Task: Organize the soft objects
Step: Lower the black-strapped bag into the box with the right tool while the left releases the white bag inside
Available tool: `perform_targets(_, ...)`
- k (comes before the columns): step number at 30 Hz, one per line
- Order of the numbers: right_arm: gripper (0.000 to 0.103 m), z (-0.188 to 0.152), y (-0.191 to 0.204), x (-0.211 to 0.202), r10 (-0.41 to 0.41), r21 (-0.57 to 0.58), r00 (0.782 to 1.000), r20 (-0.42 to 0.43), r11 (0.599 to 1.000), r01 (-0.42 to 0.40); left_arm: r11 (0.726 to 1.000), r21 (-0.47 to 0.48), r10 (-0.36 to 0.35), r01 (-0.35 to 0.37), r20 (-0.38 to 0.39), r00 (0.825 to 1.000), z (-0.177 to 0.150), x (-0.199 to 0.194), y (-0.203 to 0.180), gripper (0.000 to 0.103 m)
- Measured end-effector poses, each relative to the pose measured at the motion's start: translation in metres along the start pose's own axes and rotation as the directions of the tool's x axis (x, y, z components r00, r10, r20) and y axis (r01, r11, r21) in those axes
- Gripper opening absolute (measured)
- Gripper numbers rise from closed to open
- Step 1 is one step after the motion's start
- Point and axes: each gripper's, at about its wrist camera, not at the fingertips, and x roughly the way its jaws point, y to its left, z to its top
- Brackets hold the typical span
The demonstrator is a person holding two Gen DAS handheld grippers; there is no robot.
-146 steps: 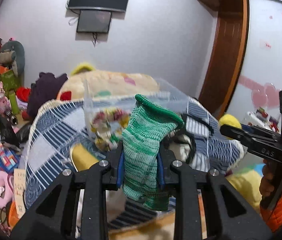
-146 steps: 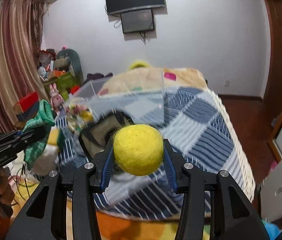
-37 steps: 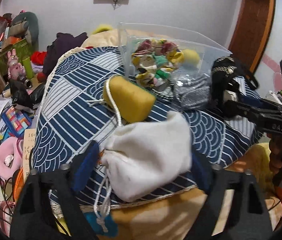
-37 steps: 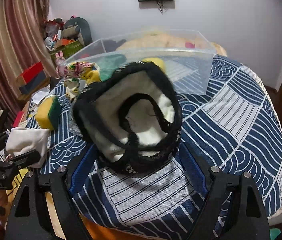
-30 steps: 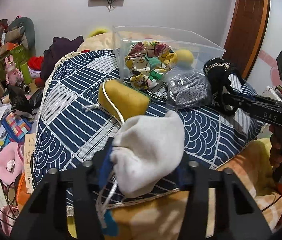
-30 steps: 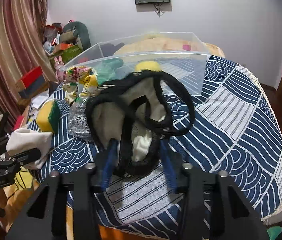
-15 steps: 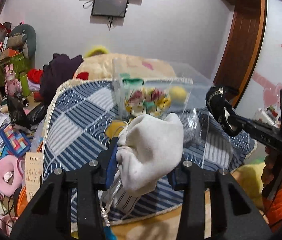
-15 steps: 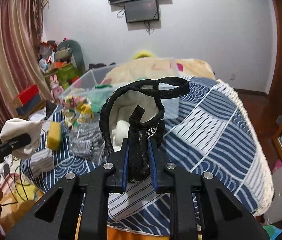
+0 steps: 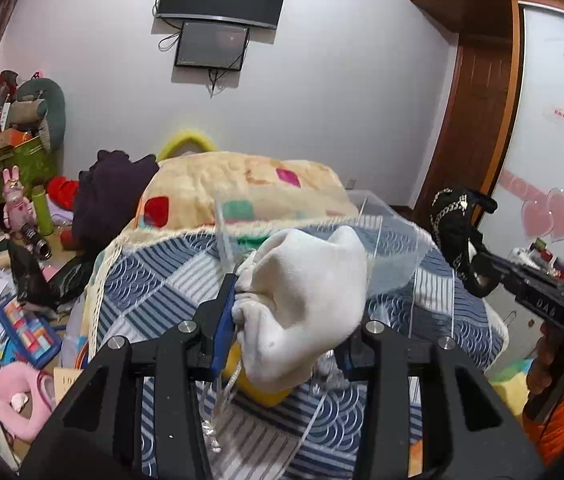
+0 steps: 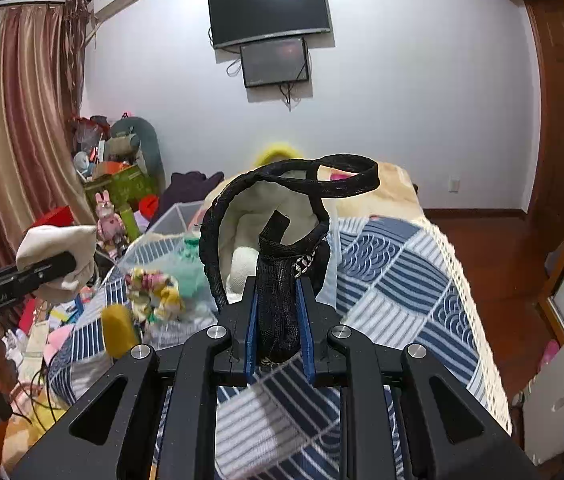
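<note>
Both grippers hold soft items above the blue-and-white patterned quilt (image 10: 394,280).

The clear plastic storage bin (image 10: 169,220) sits on it; the left gripper (image 9: 286,320) is clamped on a white drawstring cloth pouch (image 9: 306,304), the right gripper (image 10: 277,320) on a black-trimmed cream fabric bag (image 10: 273,216).

I'm looking into a lived-in home bedroom: a bed (image 10: 402,280) under a patterned quilt, wall-mounted TV (image 10: 269,10), long curtains (image 10: 13,120), wooden wardrobe (image 9: 478,92), toys heaped (image 9: 13,128) in the corner.
</note>
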Motion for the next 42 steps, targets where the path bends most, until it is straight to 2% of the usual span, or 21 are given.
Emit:
perform_targets(7, 0.016, 0.017, 0.002, 0.009, -0.009, -0.021, 0.999, 0.032, 1.0, 0.01, 0.998, -0.027, -0.049, 0.049, 0.001, 0.999, 0.026, 0.019, -0.002, 0.041)
perform_targets(12, 0.016, 0.03, 0.003, 0.022, -0.03, -0.031, 0.998, 0.047, 0.999, 0.031, 0.999, -0.016, -0.039, 0.04, 0.014, 0.999, 0.036, 0.037, -0.008, 0.042)
perform_targets(15, 0.016, 0.036, 0.004, 0.032, -0.047, -0.047, 0.998, 0.047, 0.998, 0.05, 0.999, -0.014, -0.036, 0.036, -0.004, 0.999, 0.038, 0.054, -0.009, 0.042)
perform_targets(18, 0.016, 0.04, 0.004, 0.042, -0.055, -0.049, 0.998, 0.041, 0.997, 0.057, 1.0, 0.009, -0.001, 0.001, -0.03, 1.0, 0.039, 0.072, -0.01, 0.042)
perform_targets(28, 0.016, 0.037, 0.006, 0.089, -0.092, -0.081, 0.994, -0.054, 0.993, 0.087, 0.999, 0.019, 0.033, -0.031, -0.114, 0.993, 0.032, 0.124, -0.007, 0.042)
perform_targets(33, 0.016, 0.03, 0.009, 0.108, -0.123, -0.111, 0.986, -0.113, 0.988, 0.111, 1.0, 0.016, 0.019, -0.017, -0.175, 0.984, 0.033, 0.145, -0.01, 0.042)
perform_targets(40, 0.017, 0.029, 0.006, 0.114, -0.146, -0.131, 0.974, -0.171, 0.984, 0.125, 0.999, 0.028, 0.029, -0.024, -0.218, 0.976, 0.027, 0.159, -0.013, 0.043)
perform_targets(42, 0.02, 0.031, 0.005, 0.11, -0.144, -0.133, 0.974, -0.178, 0.984, 0.121, 0.999, 0.033, 0.032, -0.025, -0.225, 0.974, 0.027, 0.159, -0.014, 0.044)
